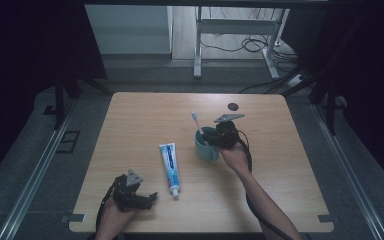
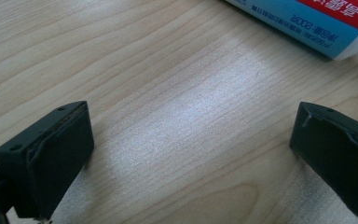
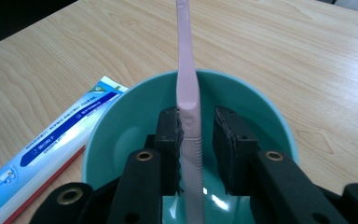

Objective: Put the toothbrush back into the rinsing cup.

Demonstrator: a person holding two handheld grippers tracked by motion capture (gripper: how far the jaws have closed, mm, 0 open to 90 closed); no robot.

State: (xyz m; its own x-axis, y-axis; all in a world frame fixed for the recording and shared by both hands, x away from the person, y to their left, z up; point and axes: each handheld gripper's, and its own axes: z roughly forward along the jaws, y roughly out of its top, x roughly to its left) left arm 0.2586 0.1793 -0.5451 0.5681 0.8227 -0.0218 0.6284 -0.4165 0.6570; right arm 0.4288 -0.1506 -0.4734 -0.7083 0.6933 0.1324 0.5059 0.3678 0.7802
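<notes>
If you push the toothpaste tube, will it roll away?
Probably not. The toothpaste tube lies flat on the table and looks flattened, so it would likely slide. Its glossy skin may be slippery. The body probably squashes a bit when squeezed; the white cap end looks stiffer.

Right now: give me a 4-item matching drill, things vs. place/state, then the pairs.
Things:
1. toothbrush
2. toothpaste tube
3. left tongs
4. cup

Place/state:
A. wide open over bare wood
B. lying flat on the table, cap toward the person
C. teal, right tongs reach inside it
D. standing in the cup between the right jaws

Pairs: 1-D, 2-B, 3-A, 4-C
</notes>
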